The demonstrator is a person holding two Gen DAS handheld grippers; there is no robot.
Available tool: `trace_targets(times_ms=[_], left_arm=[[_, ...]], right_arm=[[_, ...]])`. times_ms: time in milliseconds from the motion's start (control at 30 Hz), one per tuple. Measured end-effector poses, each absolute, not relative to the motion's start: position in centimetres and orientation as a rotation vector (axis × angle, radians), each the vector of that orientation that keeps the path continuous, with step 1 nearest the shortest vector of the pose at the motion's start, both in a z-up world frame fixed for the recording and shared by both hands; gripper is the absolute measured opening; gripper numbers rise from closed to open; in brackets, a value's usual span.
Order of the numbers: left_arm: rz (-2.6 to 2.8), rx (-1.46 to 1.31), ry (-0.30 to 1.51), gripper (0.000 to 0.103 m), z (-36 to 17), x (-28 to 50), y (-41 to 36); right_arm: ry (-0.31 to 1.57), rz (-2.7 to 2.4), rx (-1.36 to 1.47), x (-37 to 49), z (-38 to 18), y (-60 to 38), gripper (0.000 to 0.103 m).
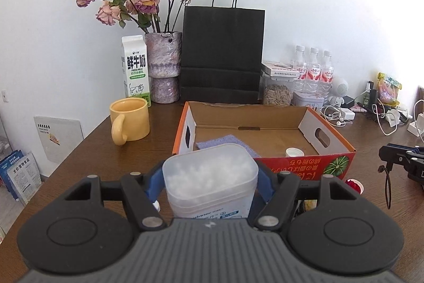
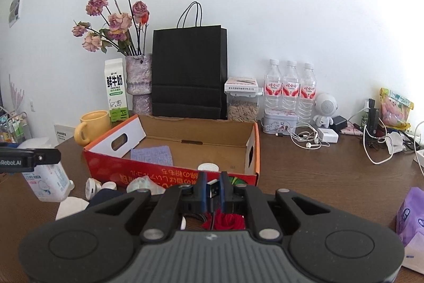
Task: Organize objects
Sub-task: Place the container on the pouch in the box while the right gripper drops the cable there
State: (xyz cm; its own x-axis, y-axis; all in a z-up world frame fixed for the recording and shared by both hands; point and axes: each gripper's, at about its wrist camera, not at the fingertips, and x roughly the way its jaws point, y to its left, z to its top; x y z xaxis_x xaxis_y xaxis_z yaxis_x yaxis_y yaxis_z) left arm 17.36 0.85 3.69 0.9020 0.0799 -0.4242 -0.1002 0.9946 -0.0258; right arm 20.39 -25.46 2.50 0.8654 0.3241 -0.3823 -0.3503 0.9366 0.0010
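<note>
The left tool [image 1: 210, 183] clamps a frosted tub [image 1: 209, 177] of white bits; only the right view shows the right tool [image 2: 213, 188] pinching a black plug [image 2: 213, 190].

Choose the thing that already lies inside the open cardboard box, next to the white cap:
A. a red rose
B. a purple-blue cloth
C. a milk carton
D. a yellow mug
B: a purple-blue cloth lies flat on the floor of the cardboard box, near the white cap; the yellow mug and the milk carton stand outside it.
</note>
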Motion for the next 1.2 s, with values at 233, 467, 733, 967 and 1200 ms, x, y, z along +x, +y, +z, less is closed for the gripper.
trace_targets(times_ms=[233, 467, 733, 967, 1200], left_arm=[[0.067, -0.041, 0.402, 0.069, 4.8, 19.7, -0.3], [0.054, -0.042, 0.353, 0.069, 5.9, 22.6, -1.0], [0.036, -0.054, 0.316, 0.069, 5.9, 27.0, -2.1], [0.061, -0.069, 0.328, 0.069, 4.2, 30.9, -1.9], [0.088, -0.063, 0.39, 0.069, 2.9, 34.5, -0.7]], right_arm=[[0.348, 0.379, -0.072, 22.6, 4.0, -23.4, 0.009], [0.321, 0.394, -0.071, 25.8, 4.9, -21.9, 0.009], [0.308, 0.402, -0.042, 30.1, 4.6, -19.9, 0.009], [0.342, 0.415, -0.001, 34.4, 2.7, -18.8, 0.009], [0.388, 0.435, -0.027, 37.7, 1.1, -17.5, 0.009]])
